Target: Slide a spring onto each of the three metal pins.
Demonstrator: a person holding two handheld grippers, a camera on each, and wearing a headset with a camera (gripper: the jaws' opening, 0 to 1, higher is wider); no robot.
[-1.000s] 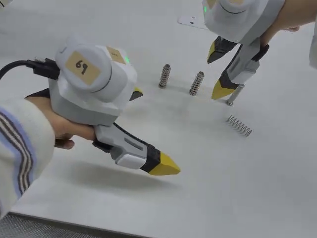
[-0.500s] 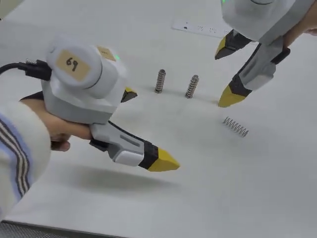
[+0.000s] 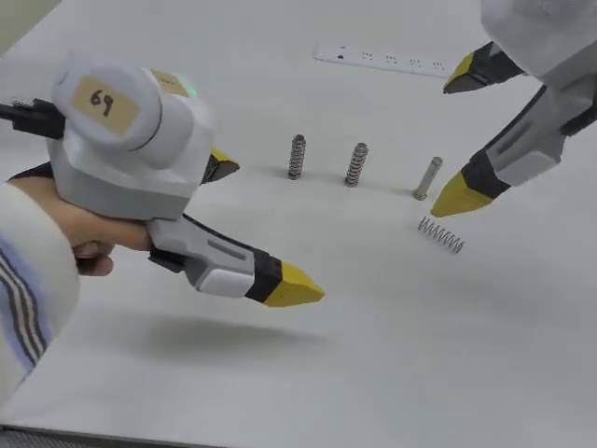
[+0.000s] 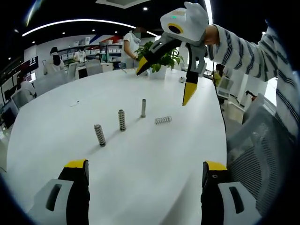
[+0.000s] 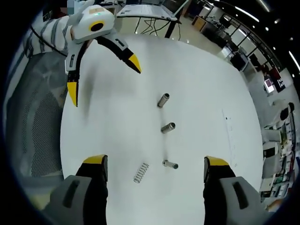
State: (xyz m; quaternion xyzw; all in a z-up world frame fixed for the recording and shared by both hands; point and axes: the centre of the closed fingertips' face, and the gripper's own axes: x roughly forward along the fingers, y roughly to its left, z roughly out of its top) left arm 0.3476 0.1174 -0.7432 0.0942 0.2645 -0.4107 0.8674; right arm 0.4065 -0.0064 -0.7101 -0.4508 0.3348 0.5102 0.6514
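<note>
On the white table [image 3: 420,364] three metal pins stand upright in a row that runs roughly along the far edge, well in from it. The first pin [image 3: 297,157], the one nearest the left edge, has a spring slid over it, and so does the middle pin [image 3: 356,164] just beside it. The third pin [image 3: 427,178], at the right end of the row, is bare metal. A loose spring [image 3: 440,234] lies flat on the table on the near side of the third pin, close to it but not touching, at a slant to the row. The right gripper [image 3: 462,133] hangs above that end of the row, its jaws spread wide with nothing between them. Its lower yellow tip is in the air near the third pin and the loose spring, and the right gripper view shows it touching neither. The left gripper [image 3: 258,226] is held toward the near left corner, well apart from the pins, its jaws likewise wide open and empty, pointing across the table at the row. A white power strip [image 3: 387,61] lies flat near the far edge.
</note>
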